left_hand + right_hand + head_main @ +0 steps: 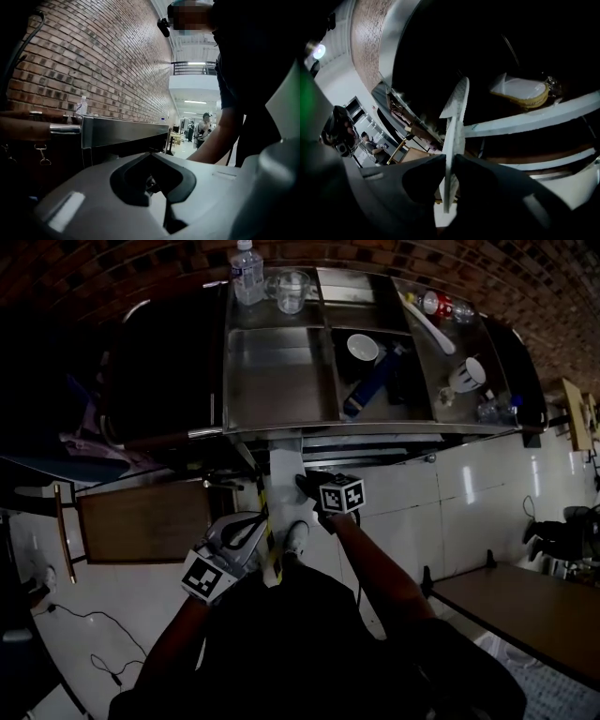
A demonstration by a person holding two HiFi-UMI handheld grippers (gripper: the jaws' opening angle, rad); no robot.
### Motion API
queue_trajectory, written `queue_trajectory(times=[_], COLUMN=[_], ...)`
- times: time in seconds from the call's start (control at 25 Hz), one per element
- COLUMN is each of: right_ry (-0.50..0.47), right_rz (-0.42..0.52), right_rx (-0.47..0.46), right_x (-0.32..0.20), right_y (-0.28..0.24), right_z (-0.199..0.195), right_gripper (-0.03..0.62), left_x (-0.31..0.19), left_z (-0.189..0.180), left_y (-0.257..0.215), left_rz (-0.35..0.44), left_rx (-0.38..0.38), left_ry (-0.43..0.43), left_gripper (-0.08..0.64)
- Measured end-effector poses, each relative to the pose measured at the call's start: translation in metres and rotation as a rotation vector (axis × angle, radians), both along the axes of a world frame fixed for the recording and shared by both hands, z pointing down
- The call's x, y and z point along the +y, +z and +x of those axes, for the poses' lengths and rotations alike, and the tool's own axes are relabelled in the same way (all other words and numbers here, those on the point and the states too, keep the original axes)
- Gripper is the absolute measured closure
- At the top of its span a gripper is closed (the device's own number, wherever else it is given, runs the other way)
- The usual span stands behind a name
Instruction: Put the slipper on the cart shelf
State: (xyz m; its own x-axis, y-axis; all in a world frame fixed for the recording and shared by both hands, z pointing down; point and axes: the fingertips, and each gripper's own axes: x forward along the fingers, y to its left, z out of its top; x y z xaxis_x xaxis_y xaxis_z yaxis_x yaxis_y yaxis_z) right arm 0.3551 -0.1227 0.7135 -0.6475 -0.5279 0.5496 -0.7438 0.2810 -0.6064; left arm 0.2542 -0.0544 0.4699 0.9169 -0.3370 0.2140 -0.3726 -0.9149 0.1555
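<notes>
My right gripper (451, 161) is shut on a thin white slipper (457, 117), which I see edge-on, standing up out of the jaws. Beyond it in the dark lower part of the cart lies a second white slipper with a tan rim (520, 91), above pale shelf rails (534, 119). In the head view the right gripper (314, 491) reaches under the front edge of the steel cart top (281, 371). My left gripper (246, 526) hangs lower left of it. Its white jaws (161, 187) meet with nothing between them.
On the cart top stand a water bottle (247, 273), a glass mug (292, 292), a white bowl (363, 348), a blue object (370, 381) and a cup (469, 374). A wooden table (525, 606) is at the right, and a brick wall (93, 70) is behind the cart.
</notes>
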Motion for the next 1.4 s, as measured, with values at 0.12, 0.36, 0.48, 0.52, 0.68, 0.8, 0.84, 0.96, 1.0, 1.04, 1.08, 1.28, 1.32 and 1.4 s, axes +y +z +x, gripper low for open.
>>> queue_trajectory(times=[0.12, 0.36, 0.48, 0.52, 0.68, 0.8, 0.84, 0.96, 1.0, 1.04, 1.08, 1.28, 1.32, 1.4], right_ry=[0.026, 0.060, 0.112, 0.131, 0.196, 0.234, 0.248, 0.291, 0.302, 0.312, 0.322, 0.376, 0.381, 0.390], right_rz=[0.030, 0.122, 0.143, 0.145, 0.155, 0.201, 0.221, 0.284, 0.306, 0.327, 0.343, 0.378, 0.375, 0.361], right_rx=[-0.016, -0.003, -0.069, -0.088, -0.147, -0.161, -0.163, -0.146, -0.128, -0.107, -0.086, 0.000, 0.029, 0.112], right_x=[-0.022, -0.060, -0.078, -0.083, -0.102, -0.117, -0.121, -0.131, -0.133, -0.136, -0.138, -0.150, -0.152, -0.156], right_y=[-0.004, -0.012, -0.018, -0.019, -0.018, -0.024, -0.025, -0.028, -0.028, -0.029, -0.029, -0.028, -0.028, -0.027], right_z=[0.005, 0.020, 0.026, 0.030, 0.041, 0.046, 0.047, 0.052, 0.054, 0.055, 0.057, 0.064, 0.064, 0.067], right_gripper=[0.532, 0.532, 0.532, 0.532, 0.532, 0.532, 0.532, 0.532, 0.532, 0.532, 0.532, 0.531, 0.529, 0.523], left_x=[-0.007, -0.020, -0.024, -0.025, -0.027, -0.028, -0.029, -0.031, -0.032, -0.032, -0.033, -0.032, -0.032, -0.032], left_z=[0.001, 0.005, 0.009, 0.010, 0.016, 0.019, 0.019, 0.018, 0.018, 0.017, 0.016, 0.015, 0.015, 0.015], left_y=[0.001, 0.003, 0.006, 0.007, 0.013, 0.016, 0.017, 0.019, 0.020, 0.022, 0.023, 0.029, 0.030, 0.032], left_rz=[-0.004, -0.009, -0.016, -0.021, -0.036, -0.048, -0.050, -0.054, -0.057, -0.059, -0.061, -0.075, -0.080, -0.082], left_rx=[-0.003, -0.011, -0.020, -0.023, -0.034, -0.042, -0.042, -0.047, -0.049, -0.051, -0.053, -0.061, -0.063, -0.067], left_ry=[-0.020, -0.051, -0.058, -0.060, -0.070, -0.081, -0.087, -0.102, -0.108, -0.114, -0.119, -0.138, -0.141, -0.144], left_gripper=[0.557, 0.557, 0.557, 0.557, 0.557, 0.557, 0.557, 0.557, 0.557, 0.557, 0.557, 0.557, 0.557, 0.557])
